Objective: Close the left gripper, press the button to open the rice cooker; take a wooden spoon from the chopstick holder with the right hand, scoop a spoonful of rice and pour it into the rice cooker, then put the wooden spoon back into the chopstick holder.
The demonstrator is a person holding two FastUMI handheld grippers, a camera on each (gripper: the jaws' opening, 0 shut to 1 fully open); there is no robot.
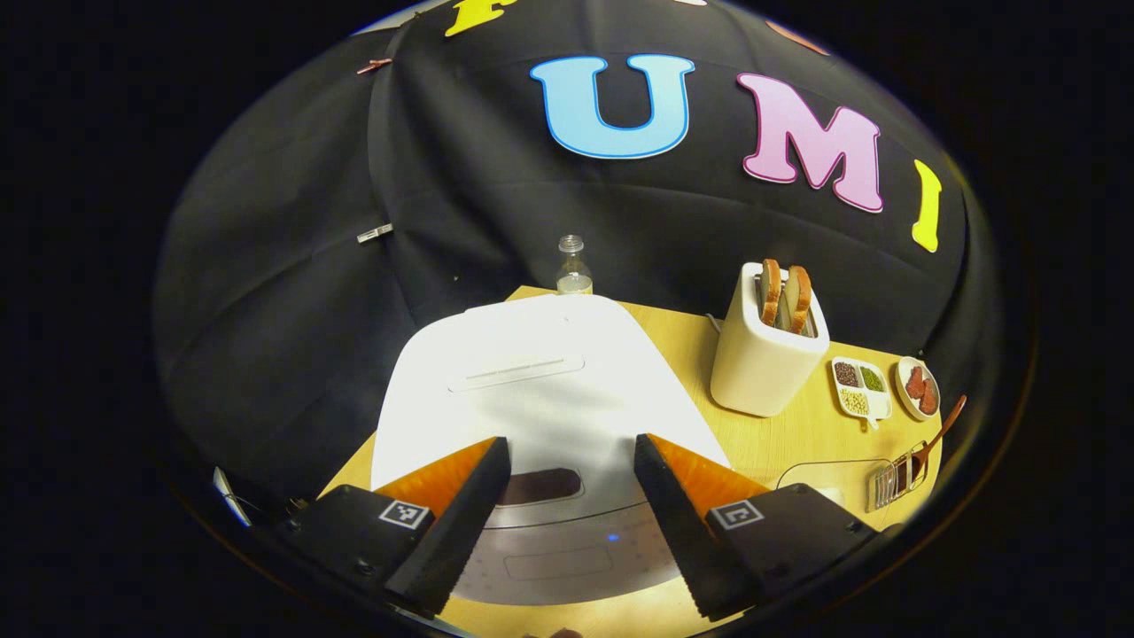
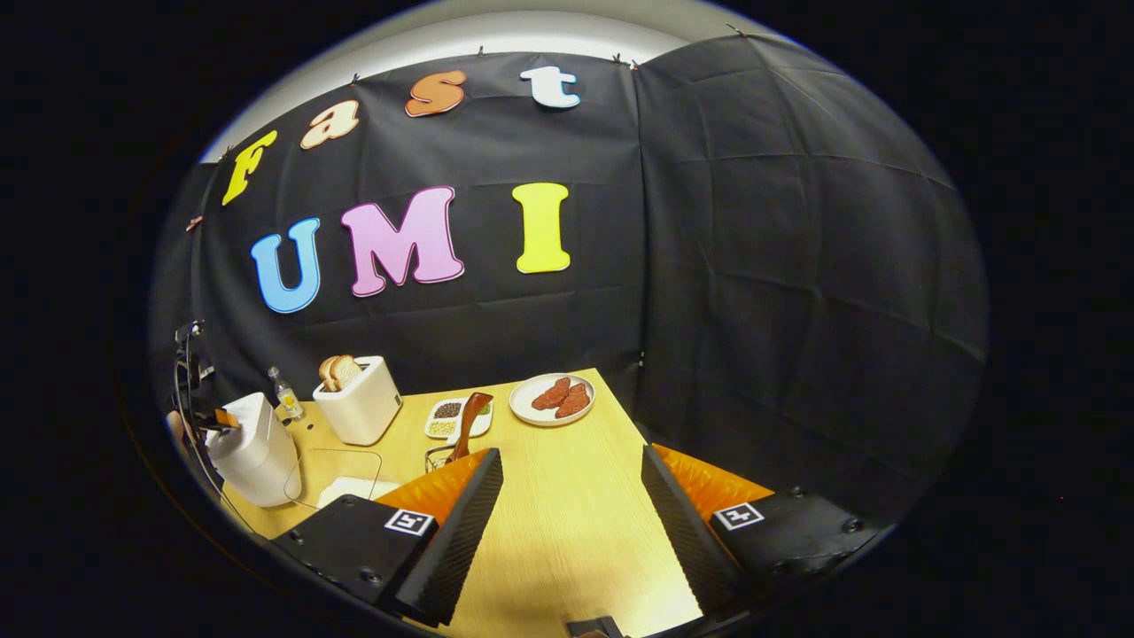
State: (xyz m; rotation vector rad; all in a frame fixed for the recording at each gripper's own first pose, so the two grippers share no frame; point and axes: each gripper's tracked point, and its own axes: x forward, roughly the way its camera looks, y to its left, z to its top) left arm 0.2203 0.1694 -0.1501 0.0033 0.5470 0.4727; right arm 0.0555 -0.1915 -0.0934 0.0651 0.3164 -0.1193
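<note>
Left gripper (image 1: 571,523) is spread wide, nothing between the fingers, hovering over the front of the rice cooker (image 1: 540,390). Cooker lid is down; the dark oval button (image 1: 540,486) sits in the gap between the two fingers, with a small blue light (image 1: 612,536) just at its 5 o'clock on the grey front panel. No contact visible between fingers and cooker.

Right gripper (image 2: 571,523) also wide, empty, over bare bench (image 2: 567,532), well apart from everything else.

In the left gripper view, from the cooker: water bottle (image 1: 573,266) at 12 o'clock behind it, toaster (image 1: 769,354) with two bread slices at 2 o'clock, divided dish of grains (image 1: 861,387) and plate of meat (image 1: 918,387) further out at 3 o'clock. Wire chopstick holder (image 1: 897,483) at 4 o'clock near the bench edge, wooden spoon (image 1: 939,434) standing tilted in it. Clear container (image 1: 819,483) is just beside the holder, on its cooker side.

In the right gripper view, the spoon and holder sit at 11 o'clock from the gripper, just beyond the left-hand finger. Clear container holds white rice (image 2: 354,489). Cooker is at far 9 o'clock, with the other gripper just above it; its opening can't be made out at that range.
</note>
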